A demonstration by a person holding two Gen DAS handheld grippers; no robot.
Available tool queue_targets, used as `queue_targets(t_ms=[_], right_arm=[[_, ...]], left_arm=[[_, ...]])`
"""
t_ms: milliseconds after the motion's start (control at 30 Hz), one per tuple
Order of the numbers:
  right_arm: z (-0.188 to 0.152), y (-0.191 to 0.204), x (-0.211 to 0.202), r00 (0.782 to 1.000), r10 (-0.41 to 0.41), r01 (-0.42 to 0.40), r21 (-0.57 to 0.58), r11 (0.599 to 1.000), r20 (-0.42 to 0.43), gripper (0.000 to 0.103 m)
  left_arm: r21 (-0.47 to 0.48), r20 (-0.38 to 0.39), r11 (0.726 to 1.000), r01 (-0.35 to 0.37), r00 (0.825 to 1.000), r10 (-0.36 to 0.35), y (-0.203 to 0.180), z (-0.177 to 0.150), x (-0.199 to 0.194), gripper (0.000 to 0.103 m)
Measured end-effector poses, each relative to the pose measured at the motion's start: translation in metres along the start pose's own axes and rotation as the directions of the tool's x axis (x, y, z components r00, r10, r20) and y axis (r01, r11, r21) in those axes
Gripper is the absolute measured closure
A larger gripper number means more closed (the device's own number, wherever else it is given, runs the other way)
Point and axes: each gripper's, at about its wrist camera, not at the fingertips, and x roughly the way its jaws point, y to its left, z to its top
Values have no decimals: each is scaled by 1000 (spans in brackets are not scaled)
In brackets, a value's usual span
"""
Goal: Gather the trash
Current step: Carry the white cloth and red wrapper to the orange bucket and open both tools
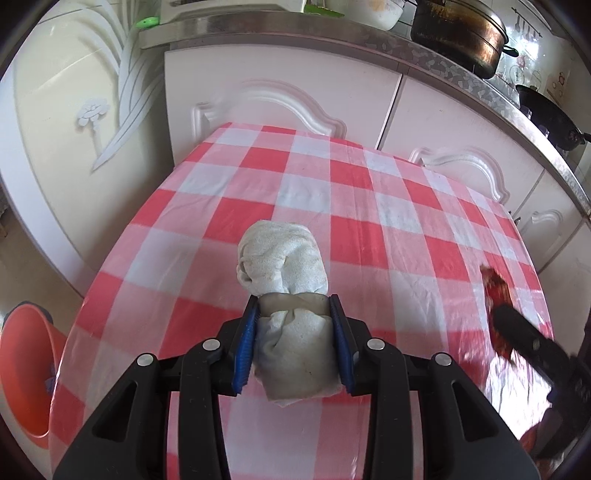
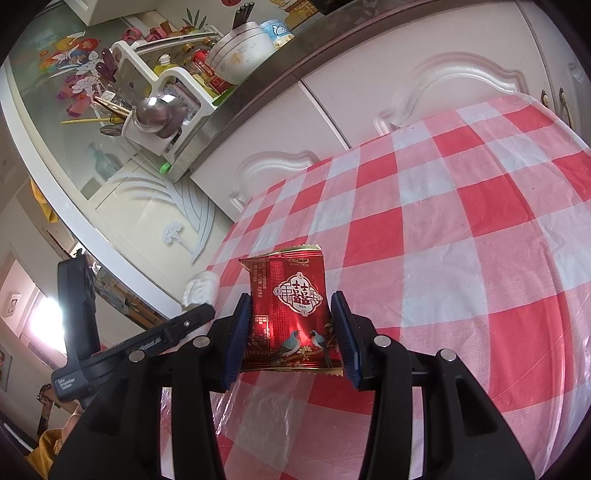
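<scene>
A crumpled white paper towel [image 1: 284,258] is pinched at its near end between the blue pads of my left gripper [image 1: 293,301], which is shut on it just above the checked tablecloth [image 1: 369,221]. In the right wrist view the same towel [image 2: 201,290] pokes out past the left gripper [image 2: 184,325]. My right gripper [image 2: 291,297] is shut on a red foil snack wrapper [image 2: 291,314] with birds printed on it, held upright over the table. In the left wrist view that wrapper [image 1: 495,284] shows at the far right, blurred, with the right gripper [image 1: 524,336] behind it.
An orange bucket [image 1: 26,369] stands on the floor left of the table. White cabinet doors [image 1: 280,88] close off the far side. The counter above holds a dark pot [image 1: 458,33], a wok [image 1: 550,114] and a dish rack [image 2: 173,85]. Clear plastic film [image 2: 258,406] lies at the near edge.
</scene>
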Motion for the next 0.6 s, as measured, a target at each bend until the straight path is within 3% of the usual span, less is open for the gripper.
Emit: queue_targets(t_ms=[600], right_arm=[[-3, 8, 0, 999, -48, 48, -51, 998, 2, 58]], left_arm=[[7, 37, 998, -69, 997, 69, 49, -43, -58, 65]])
